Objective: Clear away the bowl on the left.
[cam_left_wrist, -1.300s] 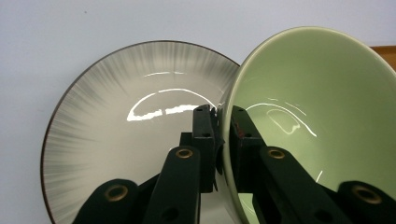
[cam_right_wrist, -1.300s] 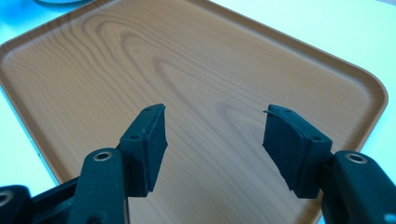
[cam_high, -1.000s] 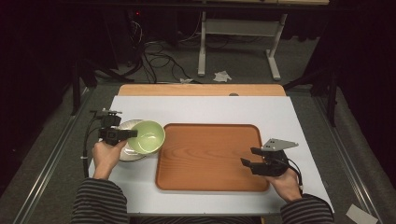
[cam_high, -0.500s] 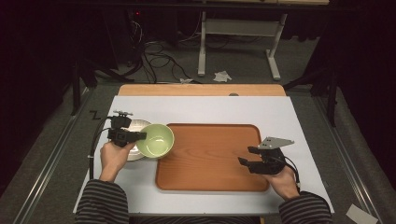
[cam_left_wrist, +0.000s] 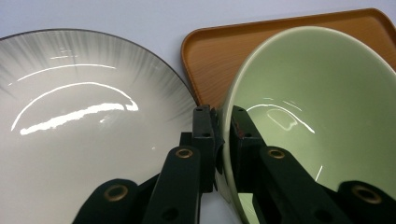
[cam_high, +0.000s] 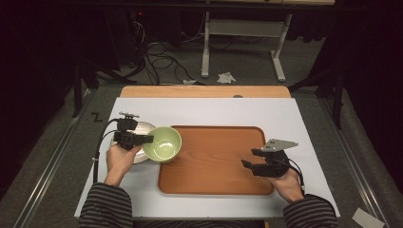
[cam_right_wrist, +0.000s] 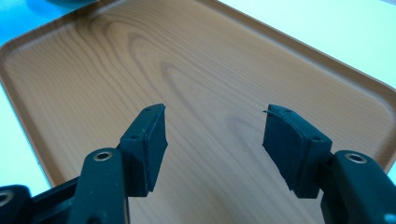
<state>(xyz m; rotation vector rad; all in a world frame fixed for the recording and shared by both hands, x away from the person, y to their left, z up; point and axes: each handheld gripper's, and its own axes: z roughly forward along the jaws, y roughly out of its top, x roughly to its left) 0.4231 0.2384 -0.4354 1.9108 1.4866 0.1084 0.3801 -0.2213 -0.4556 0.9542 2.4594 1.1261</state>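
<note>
Bowl: green bowl [cam_high: 163,144], pale glossy glaze inside and out, empty, tipped a little in the grip; it sits over the left edge of the tray, partly above the plate's right side; whether it touches either I cannot tell
Bowl in the left gripper view: rim [cam_left_wrist: 224,140] pinched between the two black jaws, one inside the wall and one outside
Left gripper: left gripper [cam_high: 142,139] clenched on the bowl's rim, hand low at the table's left
Step in hand: by my reading, carrying the bowl from the plate toward the tray; the bowl is not yet set down flat
Next move: likely bring the bowl fully over the wood, level it, lower until the foot rests, then let go; a rim pinch may let it swing, so slow travel looks wise
Plate: white plate [cam_high: 142,128] with a dark streaked border, on the table just left of the tray
Tray: wooden tray [cam_high: 223,161], bare, at the table's middle
Right gripper: right gripper [cam_high: 251,158] released, jaws apart with nothing between them, hovering over the tray's right part
Table: white table [cam_high: 304,123]
</note>
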